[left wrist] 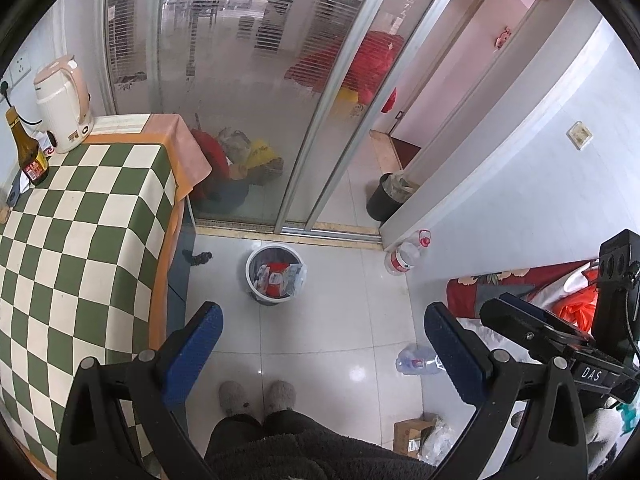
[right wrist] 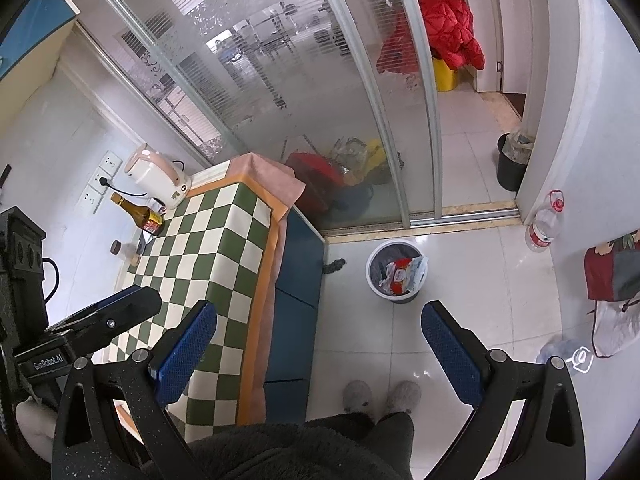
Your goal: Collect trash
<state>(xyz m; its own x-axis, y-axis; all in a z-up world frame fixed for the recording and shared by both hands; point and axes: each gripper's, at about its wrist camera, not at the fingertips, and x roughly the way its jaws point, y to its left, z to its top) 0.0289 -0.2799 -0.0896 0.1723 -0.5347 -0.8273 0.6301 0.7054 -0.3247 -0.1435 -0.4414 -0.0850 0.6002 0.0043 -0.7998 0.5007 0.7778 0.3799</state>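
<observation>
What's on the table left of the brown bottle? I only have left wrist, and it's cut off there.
Observer: A small jar with a dark lid, upright near the table edge by the wall.
Operator: Is the right gripper holding anything?
Observer: No. It's open, with nothing between its fingers.
Operator: Anything on the wall above the kettle?
Observer: A blue wall cabinet hangs high on that side.

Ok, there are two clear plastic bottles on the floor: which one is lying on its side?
The small crushed bottle beside the left gripper; the large red-capped jug stands upright against the wall corner.
</observation>
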